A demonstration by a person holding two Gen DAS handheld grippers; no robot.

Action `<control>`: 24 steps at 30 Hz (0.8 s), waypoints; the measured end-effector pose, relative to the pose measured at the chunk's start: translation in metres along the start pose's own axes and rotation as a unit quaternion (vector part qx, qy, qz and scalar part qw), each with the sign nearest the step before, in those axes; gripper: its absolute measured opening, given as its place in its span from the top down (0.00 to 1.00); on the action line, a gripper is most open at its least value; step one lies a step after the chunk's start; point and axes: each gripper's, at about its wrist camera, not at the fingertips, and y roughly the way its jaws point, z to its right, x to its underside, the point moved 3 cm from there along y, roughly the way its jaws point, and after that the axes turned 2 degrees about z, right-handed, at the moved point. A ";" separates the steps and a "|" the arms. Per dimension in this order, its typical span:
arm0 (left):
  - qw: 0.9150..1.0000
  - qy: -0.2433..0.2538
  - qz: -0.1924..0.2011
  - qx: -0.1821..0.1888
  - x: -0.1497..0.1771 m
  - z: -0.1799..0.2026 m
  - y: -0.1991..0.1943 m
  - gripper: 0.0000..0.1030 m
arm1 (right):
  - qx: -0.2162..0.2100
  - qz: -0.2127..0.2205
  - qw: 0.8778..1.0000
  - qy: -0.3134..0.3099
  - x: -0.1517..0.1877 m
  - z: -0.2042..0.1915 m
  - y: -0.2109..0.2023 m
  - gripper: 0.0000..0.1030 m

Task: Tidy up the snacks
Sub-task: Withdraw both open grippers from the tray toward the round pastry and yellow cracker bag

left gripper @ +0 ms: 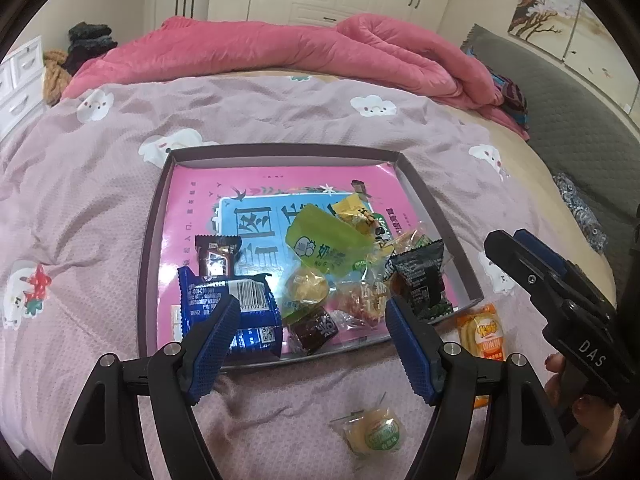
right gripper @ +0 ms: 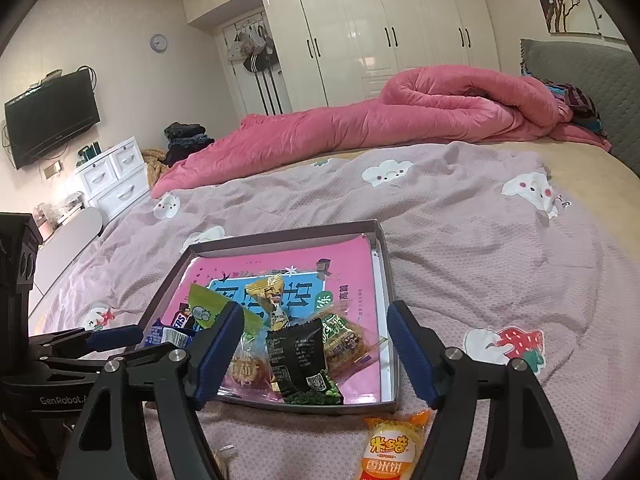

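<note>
A shallow box tray [left gripper: 152,216] [right gripper: 382,264] with a pink liner lies on the bed and holds several snacks: a blue packet [left gripper: 248,312], a brown bar [left gripper: 216,256], a green packet [left gripper: 320,236] and a black packet [left gripper: 420,276] [right gripper: 298,356]. A round green-labelled snack [left gripper: 376,432] and an orange rice cracker pack [left gripper: 482,332] [right gripper: 390,448] lie on the bedspread in front of the tray. My left gripper [left gripper: 312,344] is open and empty over the tray's near edge. My right gripper [right gripper: 316,354] is open and empty, above the tray's near right corner; it also shows in the left wrist view [left gripper: 520,248].
A pink quilt [right gripper: 400,116] is bunched across the far side of the bed. A grey headboard [left gripper: 560,112] stands on the right. White drawers [right gripper: 116,172] and a wall TV [right gripper: 50,116] are at the left, wardrobes behind.
</note>
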 end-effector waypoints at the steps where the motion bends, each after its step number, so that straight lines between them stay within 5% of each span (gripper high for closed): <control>1: 1.000 0.000 0.000 0.000 0.001 0.000 -0.001 0.26 | 0.001 0.001 1.000 0.000 0.000 0.000 -0.001 0.26; 24: 1.000 0.009 -0.004 0.003 0.016 0.014 -0.017 0.23 | 0.006 0.011 1.000 0.006 0.007 0.007 -0.025 0.10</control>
